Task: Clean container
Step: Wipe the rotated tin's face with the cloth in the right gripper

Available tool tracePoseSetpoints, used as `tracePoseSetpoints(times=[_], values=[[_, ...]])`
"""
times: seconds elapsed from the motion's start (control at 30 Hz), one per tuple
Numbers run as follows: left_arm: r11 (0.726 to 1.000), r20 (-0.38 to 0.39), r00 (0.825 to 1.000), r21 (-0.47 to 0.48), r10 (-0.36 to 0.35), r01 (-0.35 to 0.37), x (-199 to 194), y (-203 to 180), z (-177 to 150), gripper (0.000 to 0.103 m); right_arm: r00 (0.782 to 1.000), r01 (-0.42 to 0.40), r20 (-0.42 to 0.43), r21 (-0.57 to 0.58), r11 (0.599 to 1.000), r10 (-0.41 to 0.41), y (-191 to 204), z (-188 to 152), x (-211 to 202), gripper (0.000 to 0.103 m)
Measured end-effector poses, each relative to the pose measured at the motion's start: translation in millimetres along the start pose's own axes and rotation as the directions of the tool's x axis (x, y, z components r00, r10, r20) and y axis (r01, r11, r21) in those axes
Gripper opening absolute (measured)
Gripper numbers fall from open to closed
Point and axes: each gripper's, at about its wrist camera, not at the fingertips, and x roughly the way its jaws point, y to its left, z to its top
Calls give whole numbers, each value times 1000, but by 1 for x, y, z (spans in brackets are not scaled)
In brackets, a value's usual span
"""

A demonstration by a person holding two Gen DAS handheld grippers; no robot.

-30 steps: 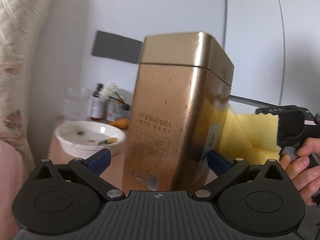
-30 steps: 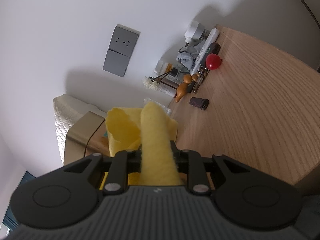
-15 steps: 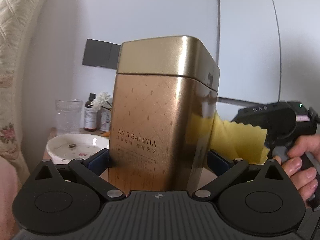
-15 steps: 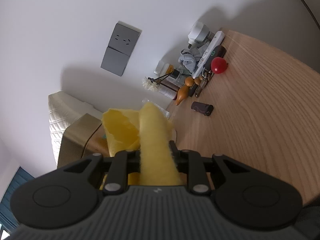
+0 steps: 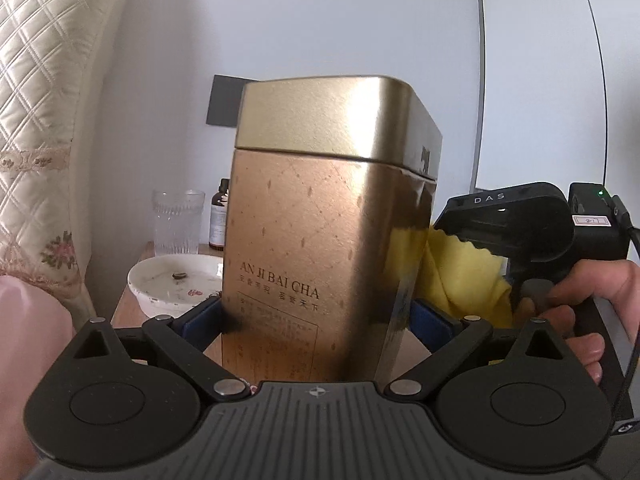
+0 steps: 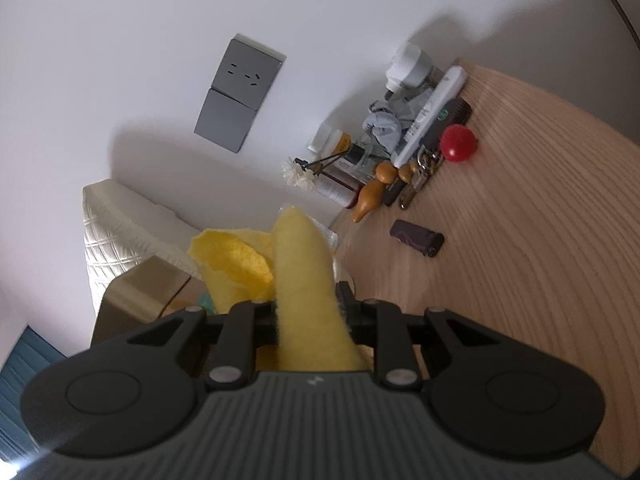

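Wooden tabletop (image 6: 520,240), white wall (image 6: 120,40), grey socket (image 6: 240,94)

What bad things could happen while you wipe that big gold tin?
The left tongs grip the gold tin only near its bottom, so a hard push from the yellow cloth in the right tongs could tip it or make it slip. The lid just sits on top and might pop off. If the tin falls, it could hit the white bowl or the glass close behind it.
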Motion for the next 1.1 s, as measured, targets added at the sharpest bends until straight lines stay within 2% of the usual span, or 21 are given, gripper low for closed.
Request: tracePoseSetpoints(times=[0.2,0.4,0.67,0.8,0.93,1.1], values=[[998,65,996,0,-57,57,-23,-4,-6,100,1000,-10,23,-10,1000,10,5,-2,-21,24],[995,84,991,10,-105,104,-43,-12,-10,99,999,-6,36,0,1000,6,13,-13,-48,24],[995,78,992,26,-95,94,-77,-30,-12,90,999,-22,31,-34,999,23,28,-19,-54,24],[994,78,991,15,-107,106,-96,-43,-13,90,999,-18,43,-26,1000,19,25,-15,-47,23],[993,79,991,59,-111,106,-110,-62,-17,90,998,-15,54,-19,1000,16,21,-6,-35,23],[997,97,994,61,-57,51,-105,-72,-14,90,999,-15,52,8,1000,15,16,-1,-24,23]])
